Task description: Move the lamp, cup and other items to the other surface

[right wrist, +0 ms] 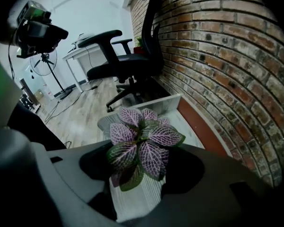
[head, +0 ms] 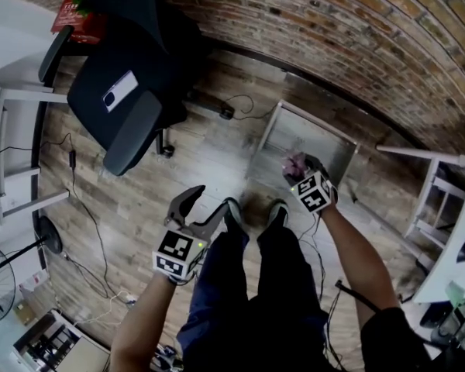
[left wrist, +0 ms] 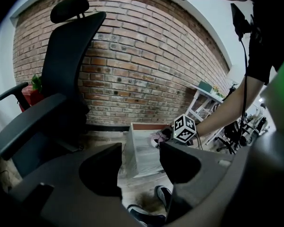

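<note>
Right claw (right wrist: 141, 176) clamped on the white ribbed pot (right wrist: 135, 200) of a small potted plant (right wrist: 142, 143). The pot fills the gap side to side, and pink-veined leaves spill over both jaws. The plant is at the low white surface (right wrist: 195, 126) beside the brick wall (right wrist: 217, 56); cannot tell whether the pot's base rests on it or hangs just clear. Left claw (left wrist: 141, 167) apart and empty, with only floorboards and the person's shoes showing through the gap. In the head view it hangs near the knees, well apart from the plant. Lamp and cup not seen in any view. Step in hand, as I read it: moving the plant between surfaces, though which way is not settled by these views. An office chair (head: 128, 99) stands between the low surface and a larger white surface (head: 12, 49) at the far left, with cables (head: 85, 231) trailing on the floor there. To do it well, keep the grip on the pot wall rather than the foliage. Hold the pot upright so no soil tips out, and carry it level without swinging. Pass wide of the chair and watch the cables underfoot. The free left claw could steady the pot from below if the ribbed wall starts to slip. Set the base flat before easing the jaws off.
</note>
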`<state>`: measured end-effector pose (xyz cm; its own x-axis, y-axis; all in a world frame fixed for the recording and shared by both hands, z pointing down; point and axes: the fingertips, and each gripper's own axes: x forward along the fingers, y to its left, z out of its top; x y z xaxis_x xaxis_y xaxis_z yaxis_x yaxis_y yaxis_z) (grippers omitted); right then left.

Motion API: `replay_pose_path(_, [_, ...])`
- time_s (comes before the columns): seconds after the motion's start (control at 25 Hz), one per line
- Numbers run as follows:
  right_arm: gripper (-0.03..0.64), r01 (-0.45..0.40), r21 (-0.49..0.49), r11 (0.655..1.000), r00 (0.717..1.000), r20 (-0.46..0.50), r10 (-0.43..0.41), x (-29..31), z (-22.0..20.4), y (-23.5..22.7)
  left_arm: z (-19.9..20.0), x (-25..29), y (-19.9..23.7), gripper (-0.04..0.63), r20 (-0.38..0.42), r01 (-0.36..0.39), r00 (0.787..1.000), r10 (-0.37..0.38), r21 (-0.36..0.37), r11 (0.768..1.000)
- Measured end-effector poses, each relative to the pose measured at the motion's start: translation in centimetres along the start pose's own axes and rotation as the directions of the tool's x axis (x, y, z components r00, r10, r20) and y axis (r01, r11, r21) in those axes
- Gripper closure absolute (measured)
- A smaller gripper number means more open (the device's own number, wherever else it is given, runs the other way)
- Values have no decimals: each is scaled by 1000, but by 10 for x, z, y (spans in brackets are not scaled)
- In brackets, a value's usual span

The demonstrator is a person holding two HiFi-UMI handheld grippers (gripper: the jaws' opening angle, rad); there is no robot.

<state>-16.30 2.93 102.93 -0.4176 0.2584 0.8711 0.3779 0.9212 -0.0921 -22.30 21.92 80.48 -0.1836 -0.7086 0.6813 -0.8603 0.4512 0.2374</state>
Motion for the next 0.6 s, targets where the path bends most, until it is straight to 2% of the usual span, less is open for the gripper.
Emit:
replay_pose_path(0.12, [339,6,12,1000,999,34,-6,-41,18,5,17,-16,-13,348,-22,9,1000,-9,-4,1000])
replay_pose_path(0.24, [339,24,34,999,998,53,-26,-83,30,8,48,-32,-28,350,8,19,1000,-19,22,1000])
replay_pose_path(0.36, [339,38,59,998,998,55,-41,-134,41,15,72,-54,-51,351,-3,41,999,-41,20,999])
replay_pose_path(0.44, [339,55,67,996,996,62,-59,-170,48,15,92,-65,-66,353,12,56,998,-56,16,998])
replay_pose_path(0.6, [339,96,98,990,990,97,-106,-244,56,9,141,-78,-98,353,62,78,995,-81,55,995])
